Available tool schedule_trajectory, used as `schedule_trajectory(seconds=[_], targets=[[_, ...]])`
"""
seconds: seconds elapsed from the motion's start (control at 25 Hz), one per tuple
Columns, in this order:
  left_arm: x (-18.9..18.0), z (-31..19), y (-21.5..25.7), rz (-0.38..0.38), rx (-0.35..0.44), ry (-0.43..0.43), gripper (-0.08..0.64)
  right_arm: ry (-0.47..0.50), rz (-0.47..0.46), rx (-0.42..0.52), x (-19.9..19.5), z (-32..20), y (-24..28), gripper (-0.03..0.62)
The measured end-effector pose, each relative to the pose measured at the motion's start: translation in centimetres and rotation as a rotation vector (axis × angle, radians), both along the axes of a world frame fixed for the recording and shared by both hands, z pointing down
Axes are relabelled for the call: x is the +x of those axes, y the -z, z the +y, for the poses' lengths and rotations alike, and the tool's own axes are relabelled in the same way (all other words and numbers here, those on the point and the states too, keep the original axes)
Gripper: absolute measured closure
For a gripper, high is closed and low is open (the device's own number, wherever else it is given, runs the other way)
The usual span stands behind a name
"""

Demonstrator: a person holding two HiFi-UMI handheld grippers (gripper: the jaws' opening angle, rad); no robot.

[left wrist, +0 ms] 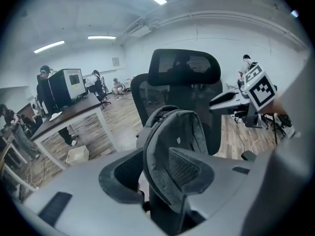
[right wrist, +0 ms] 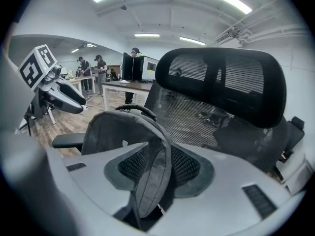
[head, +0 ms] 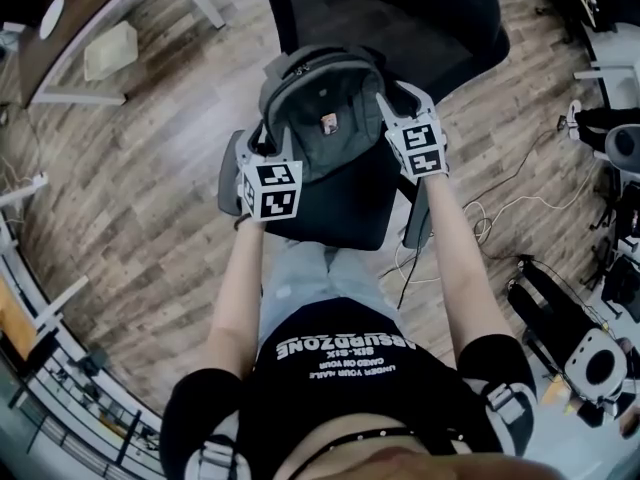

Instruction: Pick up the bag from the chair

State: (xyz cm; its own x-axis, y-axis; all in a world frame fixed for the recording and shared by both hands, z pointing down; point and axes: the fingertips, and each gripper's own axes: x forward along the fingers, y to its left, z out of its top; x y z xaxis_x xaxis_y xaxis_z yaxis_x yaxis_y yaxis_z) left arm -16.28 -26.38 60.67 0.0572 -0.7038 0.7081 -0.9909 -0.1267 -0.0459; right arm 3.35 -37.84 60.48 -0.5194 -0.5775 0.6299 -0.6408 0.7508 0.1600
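A grey backpack [head: 322,118] stands upright on the seat of a black mesh office chair [head: 400,18], leaning against its back. My left gripper [head: 268,146] is at the bag's left side and my right gripper [head: 400,103] at its right side. In the left gripper view the jaws [left wrist: 155,173] stand open with the bag's side edge [left wrist: 172,132] between them. In the right gripper view the jaws [right wrist: 157,168] are open too, with the bag's other padded edge [right wrist: 152,181] running down between the pads. The bag's top handle [right wrist: 130,108] is free.
The chair's armrests [head: 228,173] flank the bag just outside my grippers. A desk [head: 75,28] with a white box [head: 110,50] under it is at the far left. Cables [head: 500,198] and equipment lie on the wood floor at the right. People work at distant desks [left wrist: 74,114].
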Motion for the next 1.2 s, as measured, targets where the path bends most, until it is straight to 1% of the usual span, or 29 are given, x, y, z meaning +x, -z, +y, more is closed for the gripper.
schedule_trajectory(seconds=[0.2, 0.36, 0.44, 0.68, 0.8, 0.92, 1.04, 1.12, 1.16, 1.2], targets=[[-0.1, -0.9, -1.2, -0.013, -0.024, -0.010, 0.405, 0.039, 0.030, -0.012, -0.9, -1.2, -1.2, 0.448], [-0.3, -1.6, -3.0, -0.079, -0.070, -0.039, 0.405, 0.061, 0.050, -0.038, -1.6, -2.0, -2.6, 0.441], [-0.4, -1.8, -3.7, -0.095, -0.087, -0.049, 0.405, 0.070, 0.064, -0.042, -1.8, -2.1, -3.2, 0.435], [-1.0, -2.4, -4.9, -0.093, -0.120, -0.061, 0.405, 0.074, 0.106, -0.053, -2.4, -3.0, -5.1, 0.422], [-1.0, -2.5, -5.6, -0.100, -0.141, -0.079, 0.407, 0.050, 0.104, -0.071, -2.3, -3.8, -5.9, 0.420], [-0.9, -2.6, -6.1, -0.089, -0.156, -0.099, 0.406, 0.038, 0.100, -0.082, -2.6, -4.5, -6.3, 0.420], [-0.6, -2.8, -6.4, -0.095, -0.165, -0.123, 0.407, 0.050, 0.121, -0.083, -2.9, -5.0, -6.9, 0.420], [-0.5, -3.0, -6.6, -0.101, -0.162, -0.119, 0.407, 0.057, 0.132, -0.074, -2.8, -5.1, -7.3, 0.421], [-0.6, -3.0, -6.7, -0.091, -0.157, -0.105, 0.407, 0.060, 0.131, -0.067, -2.8, -5.2, -7.5, 0.448], [-0.7, -3.2, -6.9, -0.069, -0.147, -0.085, 0.407, 0.063, 0.124, -0.064, -2.7, -5.2, -7.6, 0.460]])
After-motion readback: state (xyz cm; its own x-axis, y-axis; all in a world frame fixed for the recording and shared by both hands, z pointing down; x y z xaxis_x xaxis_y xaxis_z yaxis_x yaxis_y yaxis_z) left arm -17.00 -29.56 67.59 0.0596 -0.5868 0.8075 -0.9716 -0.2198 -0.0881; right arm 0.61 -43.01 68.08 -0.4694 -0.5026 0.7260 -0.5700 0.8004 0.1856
